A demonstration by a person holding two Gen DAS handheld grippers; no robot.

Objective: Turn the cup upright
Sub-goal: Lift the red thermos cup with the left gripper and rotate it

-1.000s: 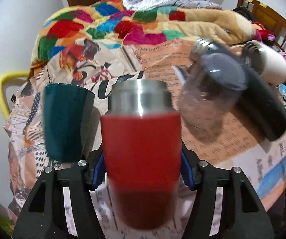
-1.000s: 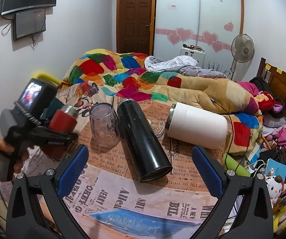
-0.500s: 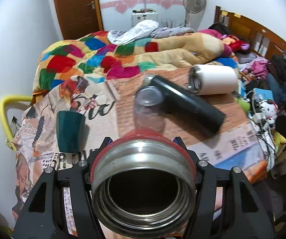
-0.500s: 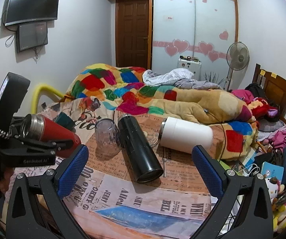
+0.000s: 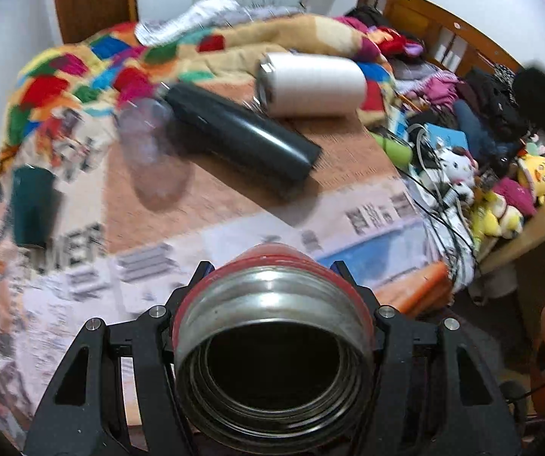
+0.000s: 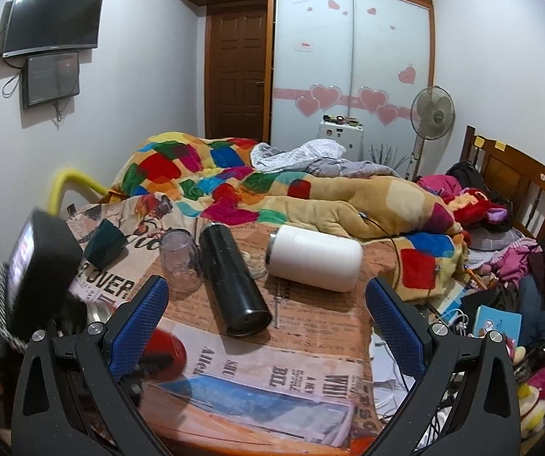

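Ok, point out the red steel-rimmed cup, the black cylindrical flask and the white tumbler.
Red steel-rimmed cup (image 5: 272, 342): left wrist view, steel rim.
Black cylindrical flask (image 6: 232, 277): right wrist view, mid-body.
White tumbler (image 6: 316, 262): right wrist view, side wall.

A black flask is lying on its side across the middle of the newspaper-covered table, its base pointing toward the near edge. A white tumbler is lying on its side toward the far right edge, beside a patchwork blanket. A clear glass is sitting just left of the flask, and a dark green cup is resting tilted near the far left corner.
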